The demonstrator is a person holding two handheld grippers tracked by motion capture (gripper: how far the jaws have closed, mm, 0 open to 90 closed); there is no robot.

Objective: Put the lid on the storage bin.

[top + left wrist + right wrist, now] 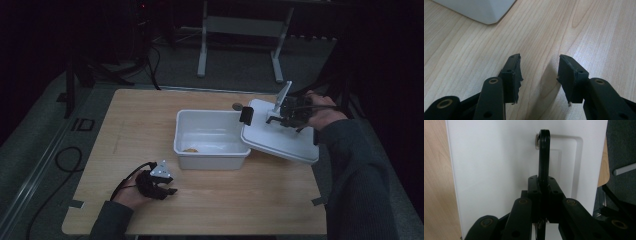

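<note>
A white plastic bin (212, 157) stands open in the middle of the wooden table (130, 125). Its white lid (287, 142) lies tilted, one edge resting on the bin's right rim. My right gripper (278, 118) is shut on the lid's black handle (544, 155), which the jaws clamp from both sides (544, 182). A black latch (245, 115) hangs at the lid's left end. My left gripper (167, 187) rests low over the table in front of the bin, open with nothing between its fingers (539, 75). A corner of the bin (481, 10) lies ahead of it.
A small orange-brown item (190, 149) lies on the bin's floor. A dark round object (237, 106) sits on the table behind the bin. Beyond the table, metal frame legs (202, 55) stand on the floor. Cables (65, 160) trail at the left.
</note>
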